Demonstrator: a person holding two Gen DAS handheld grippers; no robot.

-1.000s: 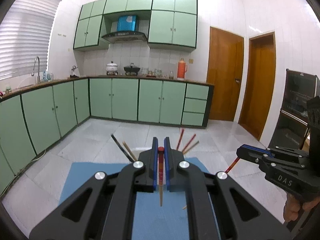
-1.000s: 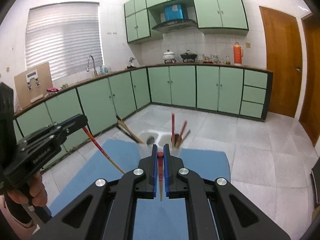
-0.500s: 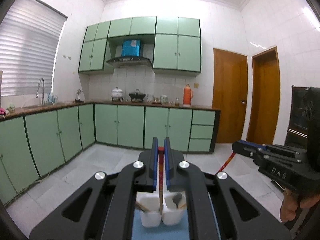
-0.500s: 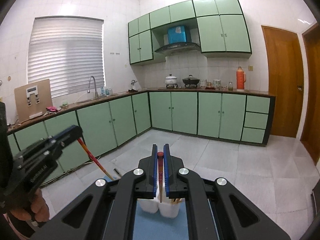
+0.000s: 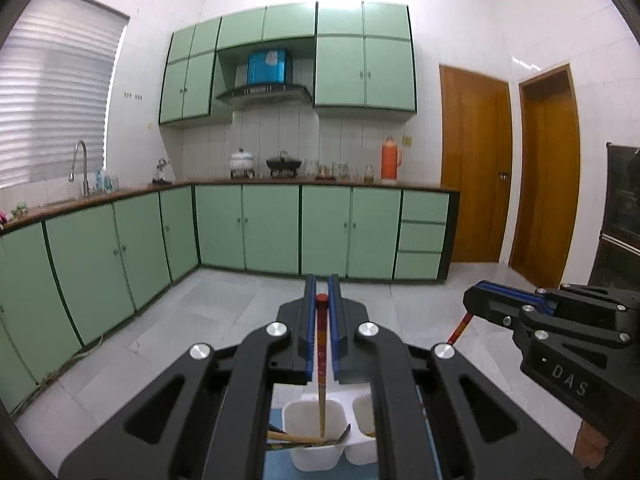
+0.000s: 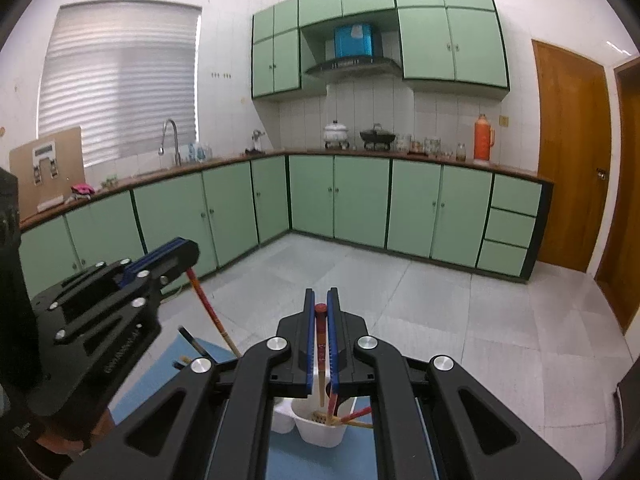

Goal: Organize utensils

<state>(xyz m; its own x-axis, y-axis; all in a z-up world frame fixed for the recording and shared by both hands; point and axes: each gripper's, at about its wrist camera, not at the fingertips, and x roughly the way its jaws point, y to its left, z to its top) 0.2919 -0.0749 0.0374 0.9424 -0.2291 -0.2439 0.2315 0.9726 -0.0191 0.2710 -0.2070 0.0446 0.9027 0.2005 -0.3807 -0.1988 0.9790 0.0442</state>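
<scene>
Left claw (image 5: 321,336) and right claw (image 6: 321,344) both clamped tight, side by side, angled slightly downward.

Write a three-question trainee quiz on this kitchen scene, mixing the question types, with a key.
1. True or false: the left gripper is shut on a red-topped chopstick.
2. What hangs below the right gripper?
A. a faucet
B. the white utensil holder
C. a door
3. Fill in: the holder stands on a ___ mat.

Key: 1 true; 2 B; 3 blue.
</scene>
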